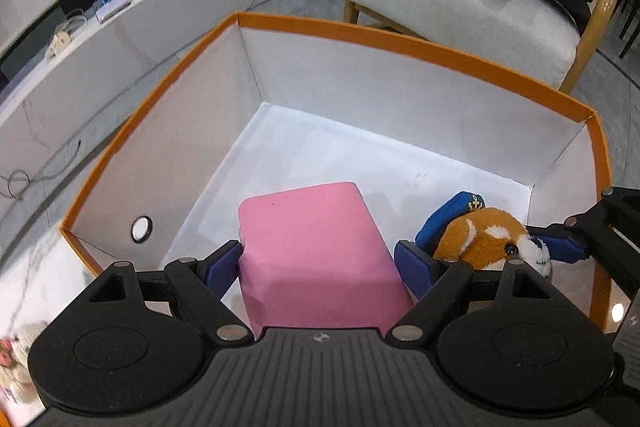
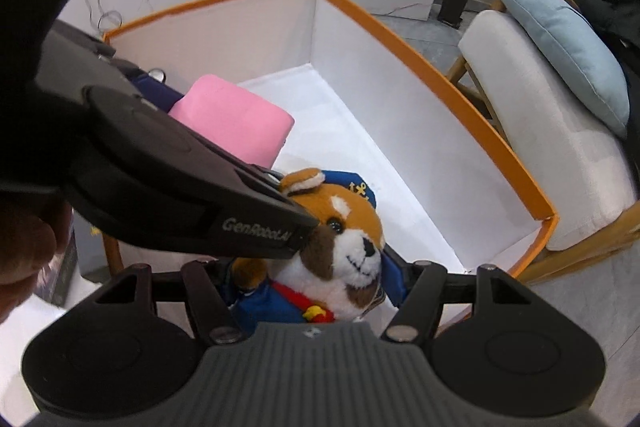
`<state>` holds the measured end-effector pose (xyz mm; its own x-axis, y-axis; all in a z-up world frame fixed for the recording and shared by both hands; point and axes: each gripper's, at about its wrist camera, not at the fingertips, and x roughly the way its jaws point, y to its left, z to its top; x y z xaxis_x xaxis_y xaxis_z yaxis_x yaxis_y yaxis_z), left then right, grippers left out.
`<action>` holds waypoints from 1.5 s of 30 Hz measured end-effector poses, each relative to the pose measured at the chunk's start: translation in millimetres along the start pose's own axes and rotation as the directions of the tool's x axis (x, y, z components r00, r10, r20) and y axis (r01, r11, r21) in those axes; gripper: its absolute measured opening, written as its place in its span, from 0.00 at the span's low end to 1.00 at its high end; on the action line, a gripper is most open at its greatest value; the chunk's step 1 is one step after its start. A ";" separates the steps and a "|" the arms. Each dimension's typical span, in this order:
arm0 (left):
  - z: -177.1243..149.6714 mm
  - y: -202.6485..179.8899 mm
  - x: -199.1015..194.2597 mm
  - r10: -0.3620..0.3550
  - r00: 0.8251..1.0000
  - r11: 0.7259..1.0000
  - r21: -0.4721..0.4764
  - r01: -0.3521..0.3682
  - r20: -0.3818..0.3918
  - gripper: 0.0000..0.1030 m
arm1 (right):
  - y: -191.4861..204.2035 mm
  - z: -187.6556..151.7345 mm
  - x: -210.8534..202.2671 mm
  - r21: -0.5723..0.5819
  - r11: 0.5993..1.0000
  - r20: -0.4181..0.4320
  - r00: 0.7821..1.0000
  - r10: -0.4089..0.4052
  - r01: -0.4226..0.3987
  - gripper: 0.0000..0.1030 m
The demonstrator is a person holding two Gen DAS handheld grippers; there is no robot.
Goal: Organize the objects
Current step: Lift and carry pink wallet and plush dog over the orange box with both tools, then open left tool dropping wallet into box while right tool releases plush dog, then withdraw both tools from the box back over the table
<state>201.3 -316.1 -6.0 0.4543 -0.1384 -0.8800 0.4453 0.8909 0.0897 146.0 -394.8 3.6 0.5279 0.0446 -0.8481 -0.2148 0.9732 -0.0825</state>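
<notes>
Pink block (image 1: 320, 251) sits right between the jaws of the left gripper (image 1: 320, 263), w/ a blue pad pressed on each side. So the jaws are wide but closed on it. Its long side runs away from the jaws, down toward the floor of the orange box (image 1: 400, 43). It is low inside the box, near the bottom; can't tell if it touches yet.

Toy dog (image 2: 336, 247) w/ a blue hat is in the right gripper (image 2: 308, 291), jaws about half closed & squeezing its body. It hangs inside the box too, just beside the block on the right.

I think both just need to open & let go. Watch out: the 2 grippers are very close, nearly bumping. Box walls stand near on the left & right. Rest of the box floor looks bare. A grey chair (image 1: 460, 3) and a white shelf (image 1: 168, 3) are outside, well apart.
</notes>
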 end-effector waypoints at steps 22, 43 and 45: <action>-21.5 9.2 8.1 -0.035 0.999 0.999 -0.004 0.035 -0.028 0.96 | 3.7 5.5 20.0 -0.133 0.991 -0.087 0.996 -0.014 0.002 0.72; -38.9 69.0 -100.9 -0.082 0.952 0.972 -0.189 0.142 0.294 1.00 | 5.5 18.7 -39.6 0.029 0.999 0.158 0.987 -0.026 0.022 0.83; -53.6 79.7 -112.1 -0.058 0.949 0.973 -0.196 0.124 0.309 1.00 | 12.4 21.7 -46.8 0.029 0.999 0.212 0.977 -0.028 0.022 0.83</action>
<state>144.6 -206.4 74.8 0.6439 -0.3170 -0.6963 0.3378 0.9344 -0.1130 136.4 -379.9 53.6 0.6958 0.0644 -0.7153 -0.1792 0.9800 -0.0861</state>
